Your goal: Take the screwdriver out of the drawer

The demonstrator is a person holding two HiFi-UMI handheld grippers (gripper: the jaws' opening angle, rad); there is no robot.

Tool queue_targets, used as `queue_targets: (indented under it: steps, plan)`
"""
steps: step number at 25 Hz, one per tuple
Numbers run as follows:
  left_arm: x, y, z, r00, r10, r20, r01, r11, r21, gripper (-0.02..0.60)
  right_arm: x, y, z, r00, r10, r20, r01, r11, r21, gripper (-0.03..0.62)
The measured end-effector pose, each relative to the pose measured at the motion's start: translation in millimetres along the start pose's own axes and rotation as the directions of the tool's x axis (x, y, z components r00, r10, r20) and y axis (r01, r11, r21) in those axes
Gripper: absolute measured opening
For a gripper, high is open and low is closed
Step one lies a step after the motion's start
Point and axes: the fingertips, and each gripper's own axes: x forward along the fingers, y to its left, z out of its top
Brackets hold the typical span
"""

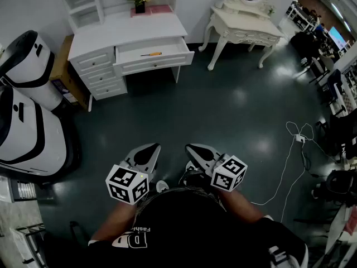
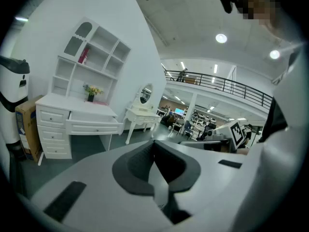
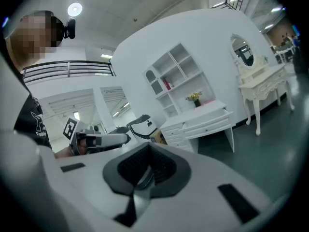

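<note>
While the left claw (image 1: pixel 146 152) and right claw (image 1: pixel 195 151) hang closed and empty near the person, the screwdriver (image 1: pixel 151 54) lies in the open drawer (image 1: pixel 159 62) of the far-left table (image 1: pixel 128 29), well apart. Arriving with jaws unopened would likely push it deeper or bump the drawer front.

Head camera: above me, tilted steeply down past my chest to the floor. White desk (image 1: pixel 128 29) sits far off at top of frame.

Left gripper (image 1: pixel 148 149) camera: low, looking along my jaws, desk distant at left.

Right gripper (image 1: pixel 194 149) camera: same, desk at right.

All three views share the desk and the dressing table (image 1: pixel 245 24).
</note>
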Motion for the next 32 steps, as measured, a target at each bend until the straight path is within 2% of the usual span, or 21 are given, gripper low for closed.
queue_targets:
  steps: [14, 19, 24, 32]
  plan:
    - [-2, -8, 2, 1.000, -0.004, 0.020, 0.003, 1.000, 0.011, 0.014, -9, 8, 2, 1.000, 0.014, 0.007, -0.014, 1.000, -0.019, 0.008]
    - [-3, -5, -2, 1.000, 0.009, 0.016, -0.009, 1.000, 0.000, 0.014, -6, 12, 7, 0.999, 0.036, 0.026, -0.036, 0.999, 0.007, 0.009]
    - [-8, 0, -7, 1.000, 0.022, 0.014, -0.022, 1.000, -0.011, 0.014, 0, 14, 0, 1.000, 0.022, 0.008, -0.022, 0.999, -0.024, 0.010]
    - [-20, 11, -10, 0.999, 0.043, 0.018, -0.042, 0.999, -0.029, 0.014, 10, 13, -4, 1.000, 0.018, 0.006, -0.018, 1.000, 0.010, 0.009]
